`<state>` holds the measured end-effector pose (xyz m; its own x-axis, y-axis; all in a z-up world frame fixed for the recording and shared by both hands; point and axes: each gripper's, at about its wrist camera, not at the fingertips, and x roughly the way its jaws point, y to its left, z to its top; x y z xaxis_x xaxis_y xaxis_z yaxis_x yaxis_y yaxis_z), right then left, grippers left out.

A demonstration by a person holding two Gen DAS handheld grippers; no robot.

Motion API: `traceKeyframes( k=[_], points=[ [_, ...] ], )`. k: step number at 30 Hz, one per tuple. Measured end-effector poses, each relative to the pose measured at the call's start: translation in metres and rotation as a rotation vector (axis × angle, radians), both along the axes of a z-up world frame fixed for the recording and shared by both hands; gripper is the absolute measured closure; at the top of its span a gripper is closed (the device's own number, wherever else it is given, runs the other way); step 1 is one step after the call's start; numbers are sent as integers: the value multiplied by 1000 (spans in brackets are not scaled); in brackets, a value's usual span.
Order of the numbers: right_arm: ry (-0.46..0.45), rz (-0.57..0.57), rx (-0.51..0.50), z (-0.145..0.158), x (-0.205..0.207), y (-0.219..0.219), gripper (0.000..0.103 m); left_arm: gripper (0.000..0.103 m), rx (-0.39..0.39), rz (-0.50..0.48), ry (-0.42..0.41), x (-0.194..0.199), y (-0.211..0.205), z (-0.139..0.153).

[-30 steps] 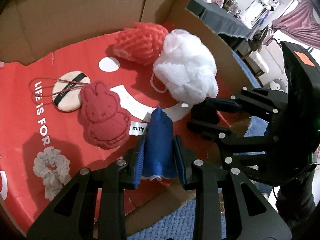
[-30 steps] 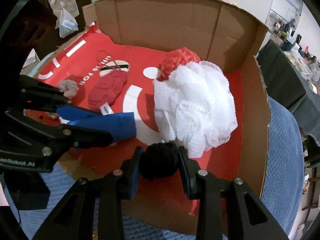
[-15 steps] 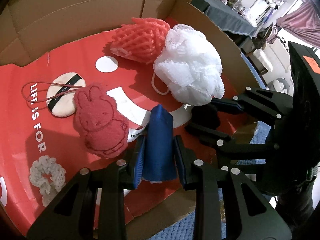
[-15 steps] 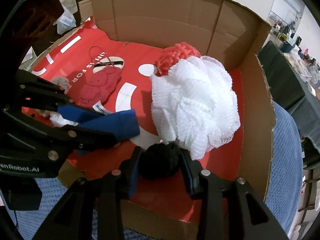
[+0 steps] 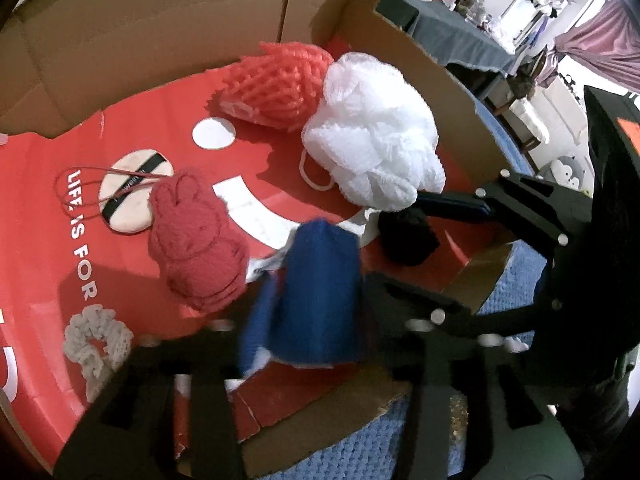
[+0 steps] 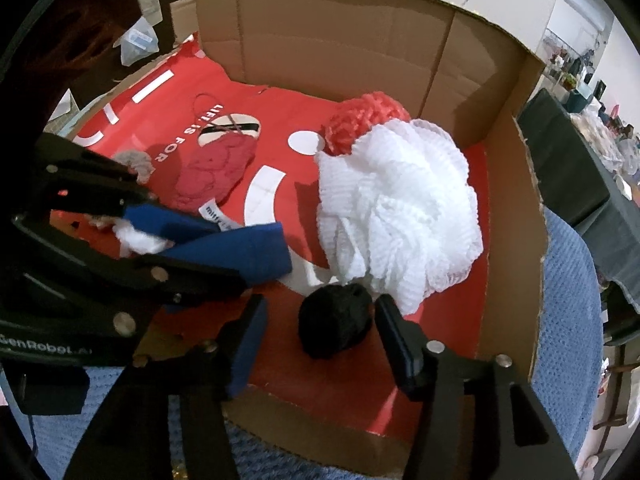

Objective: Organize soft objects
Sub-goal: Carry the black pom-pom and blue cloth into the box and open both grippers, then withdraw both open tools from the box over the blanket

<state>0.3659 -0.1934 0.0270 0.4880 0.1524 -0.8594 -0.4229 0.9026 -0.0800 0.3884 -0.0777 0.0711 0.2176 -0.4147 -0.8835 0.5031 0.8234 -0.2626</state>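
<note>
Both claws just opened: right claw [image 6: 320,328] stands apart round fuzzy black yarn ball [image 6: 334,326] on red cardboard box floor [image 6: 436,328], left claw [image 5: 316,320] w/ blurred pads beside ribbed blue cloth roll [image 5: 320,292].

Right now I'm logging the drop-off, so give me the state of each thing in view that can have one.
right gripper: fingers just opened, apart from the ball.
black yarn ball: released, on the box floor.
left gripper: blurred; fingers just been opening, blue cloth between them.
blue cloth: folded, partly in the box.
cardboard box: open-topped.
white mesh pouf: resting against the red pouf.
</note>
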Motion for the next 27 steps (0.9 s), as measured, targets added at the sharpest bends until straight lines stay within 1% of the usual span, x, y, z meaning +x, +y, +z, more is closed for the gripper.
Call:
traceKeyframes(
  k=[1, 8, 9, 10, 11, 12, 14, 17, 19, 20, 23, 24, 27],
  points=[
    [-5, -1, -5, 1, -1, 0, 42, 49, -5, 1, -13, -1, 0, 2],
    [-19, -1, 9, 9, -12, -2, 39, 49, -23, 15, -26, -10, 3, 15],
    [-23, -2, 12, 11, -14, -2, 39, 48, -26, 18, -33, -13, 4, 19],
    [-25, -2, 15, 13, -16, -2, 38, 45, -33, 20, -38, -17, 4, 23],
    [-29, -3, 17, 15, -19, -3, 35, 43, -39, 23, -45, -21, 6, 26],
    [-37, -7, 16, 18, -23, -3, 29, 39, -46, 28, -58, -26, 9, 31],
    [-58, -16, 23, 25, -31, -5, 25, 37, -57, 42, -89, -38, 13, 42],
    [-76, -32, 45, 37, -43, -9, 23, 33, -89, 67, -131, -60, 23, 60],
    [-106, -45, 61, 49, -56, -13, 19, 28, -110, 86, -167, -76, 30, 72],
    [-119, -51, 67, 53, -61, -14, 15, 27, -119, 94, -185, -82, 34, 76],
    [-160, -68, 101, 69, -80, -20, 9, 26, -138, 126, -252, -108, 46, 91],
    [-174, -74, 113, 74, -86, -21, 6, 26, -137, 142, -288, -120, 50, 96],
    [-222, -98, 151, 88, -107, -28, 3, 25, -137, 189, -372, -143, 63, 104]
  ],
)
